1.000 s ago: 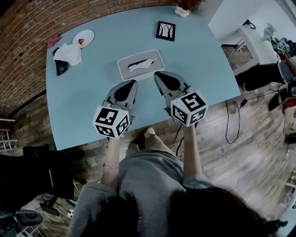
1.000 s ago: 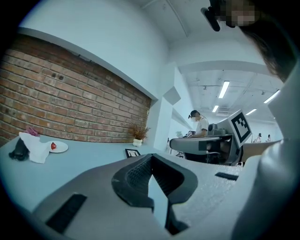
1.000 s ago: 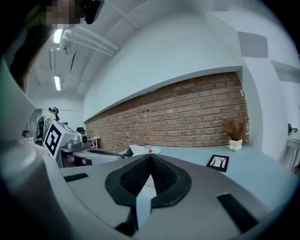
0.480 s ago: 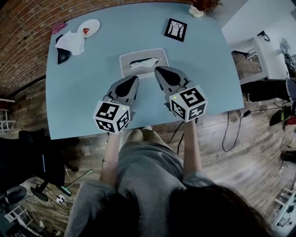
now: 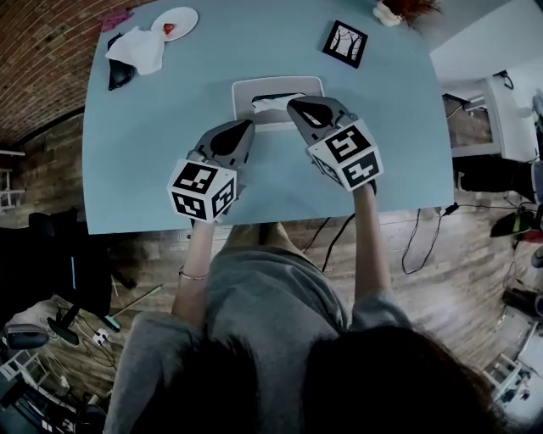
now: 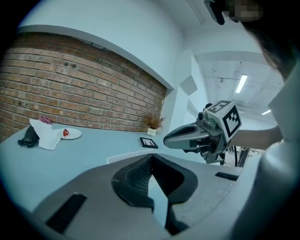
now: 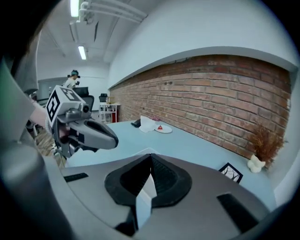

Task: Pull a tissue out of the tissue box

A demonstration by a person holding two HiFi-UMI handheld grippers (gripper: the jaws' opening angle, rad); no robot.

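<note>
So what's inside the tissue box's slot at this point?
A crumpled white tissue pokes out of the tissue box through its top slot. In the head view the right gripper, jaws together, overlaps the slot's right end and hides it. Any tissues stacked below cannot be seen.

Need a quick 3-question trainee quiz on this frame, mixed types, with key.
1. True or false: the framed picture lies on top of the tissue box.
2. What sits on the white plate? A) something small and red B) a folded tissue C) nothing
3. Fill in: the wall behind the table is made of ___.
Key: 1 false; 2 A; 3 brick.
</note>
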